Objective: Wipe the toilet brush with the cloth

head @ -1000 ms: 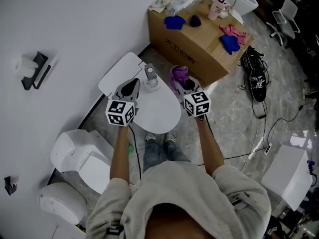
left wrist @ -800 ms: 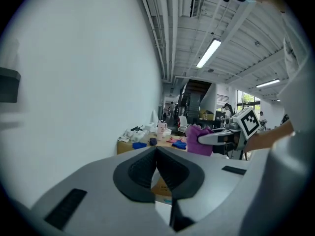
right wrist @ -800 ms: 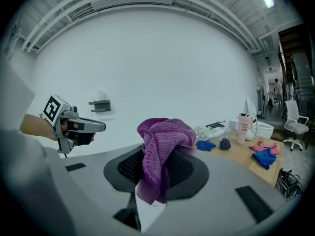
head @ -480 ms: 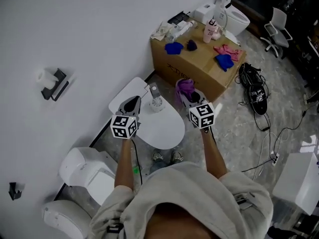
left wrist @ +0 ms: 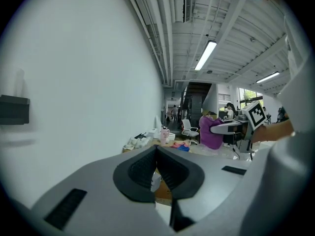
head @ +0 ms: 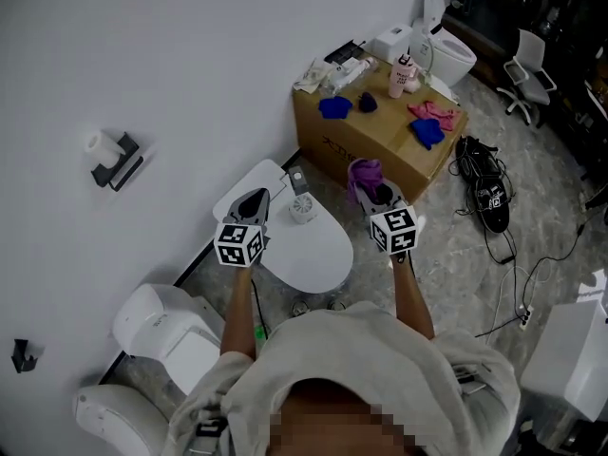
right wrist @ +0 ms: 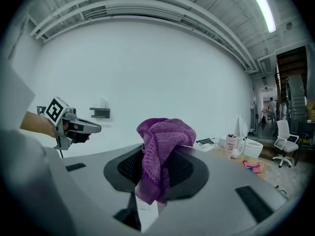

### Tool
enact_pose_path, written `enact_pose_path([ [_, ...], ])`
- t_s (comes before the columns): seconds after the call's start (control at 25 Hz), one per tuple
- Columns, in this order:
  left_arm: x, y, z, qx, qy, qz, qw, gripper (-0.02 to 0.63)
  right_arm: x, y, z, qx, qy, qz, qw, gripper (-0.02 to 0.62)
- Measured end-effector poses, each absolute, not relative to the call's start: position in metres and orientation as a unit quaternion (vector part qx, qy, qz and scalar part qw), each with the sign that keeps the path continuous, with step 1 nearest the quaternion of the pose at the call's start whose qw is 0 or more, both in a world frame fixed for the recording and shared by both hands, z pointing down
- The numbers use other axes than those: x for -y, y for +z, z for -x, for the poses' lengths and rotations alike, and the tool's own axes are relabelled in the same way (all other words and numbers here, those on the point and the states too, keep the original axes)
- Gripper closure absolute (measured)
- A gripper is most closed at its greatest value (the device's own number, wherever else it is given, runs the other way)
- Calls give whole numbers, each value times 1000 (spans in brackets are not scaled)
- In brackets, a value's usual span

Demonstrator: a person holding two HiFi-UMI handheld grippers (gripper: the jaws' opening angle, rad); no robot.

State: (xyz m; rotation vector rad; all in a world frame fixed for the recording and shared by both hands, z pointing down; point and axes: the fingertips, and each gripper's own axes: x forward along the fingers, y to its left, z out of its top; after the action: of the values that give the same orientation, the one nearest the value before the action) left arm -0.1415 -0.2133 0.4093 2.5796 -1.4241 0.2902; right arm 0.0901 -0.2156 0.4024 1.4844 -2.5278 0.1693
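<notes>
Head view: the toilet brush [head: 300,198] stands in its holder on the closed white toilet lid [head: 309,255], between the two grippers and touched by neither. The left gripper [head: 253,200] is just beside it. The right gripper [head: 378,196] carries a purple cloth [head: 364,172] near a cardboard box [head: 380,145].

Left gripper view: the left gripper [left wrist: 157,167] has its jaws pressed together (nothing between them).

Right gripper view: the right gripper [right wrist: 156,173] is clamped on the cloth [right wrist: 162,141], which bunches above the pads.
</notes>
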Motion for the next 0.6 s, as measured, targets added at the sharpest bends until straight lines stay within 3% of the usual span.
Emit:
enact_pose_path([
  [0.6, 210, 412, 143, 483, 94, -865, 95, 586, 222, 406, -89, 853, 62, -509, 100, 476],
])
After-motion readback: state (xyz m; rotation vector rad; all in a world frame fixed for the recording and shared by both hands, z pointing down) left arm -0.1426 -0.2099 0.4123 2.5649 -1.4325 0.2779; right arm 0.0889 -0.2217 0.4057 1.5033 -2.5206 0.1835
